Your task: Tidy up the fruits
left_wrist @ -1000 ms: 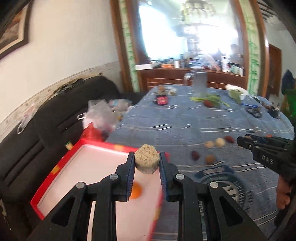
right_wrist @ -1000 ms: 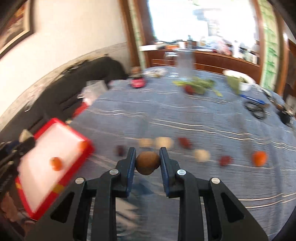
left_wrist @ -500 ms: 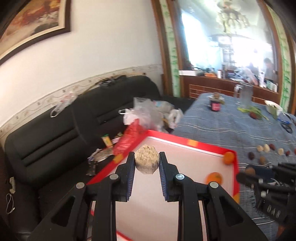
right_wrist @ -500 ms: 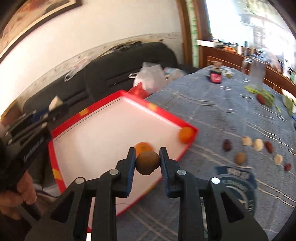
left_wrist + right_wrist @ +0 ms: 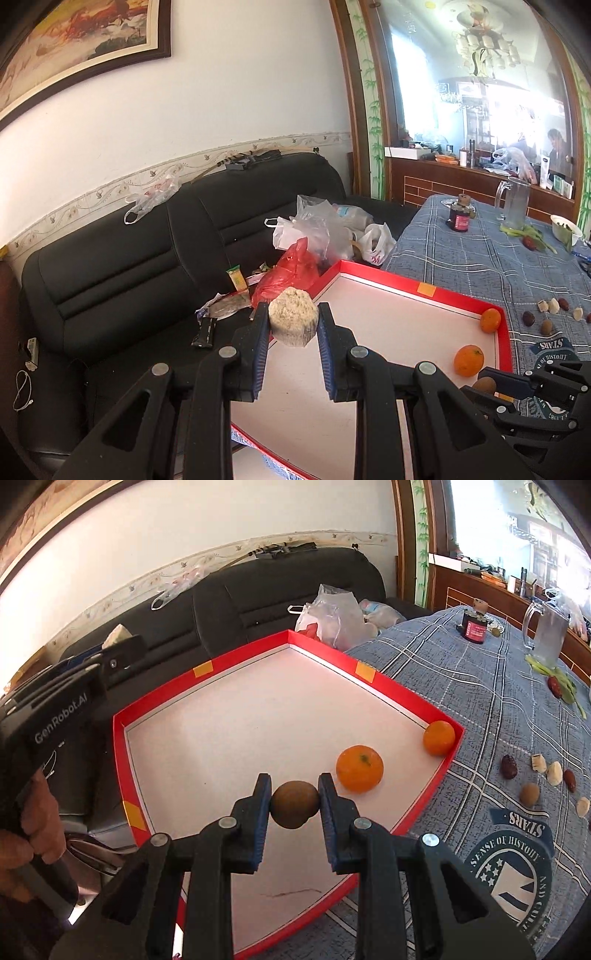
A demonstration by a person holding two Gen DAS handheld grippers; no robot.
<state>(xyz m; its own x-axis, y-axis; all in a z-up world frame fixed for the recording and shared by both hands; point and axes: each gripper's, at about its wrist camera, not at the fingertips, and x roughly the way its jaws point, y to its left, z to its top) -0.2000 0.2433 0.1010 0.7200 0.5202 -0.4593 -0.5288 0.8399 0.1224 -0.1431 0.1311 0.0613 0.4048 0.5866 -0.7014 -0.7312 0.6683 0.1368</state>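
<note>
"GenRobot.AI" on hand-held gripper (image 5: 110,657) (left)

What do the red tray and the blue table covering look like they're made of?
The red tray looks like cardboard, probably a box lid: thin, sharply folded walls, a matte white inside with scuff marks, and orange tape patches on the rim. The table covering looks like woven cloth: soft blue-grey fabric with white plaid lines, a printed emblem, and gentle wrinkles.

Black sofa (image 5: 122,266) strewn with plastic bags (image 5: 314,232), glass pitcher (image 5: 515,203), dark jar (image 5: 459,218) (possibly sauce), framed painting (image 5: 74,44)
</note>
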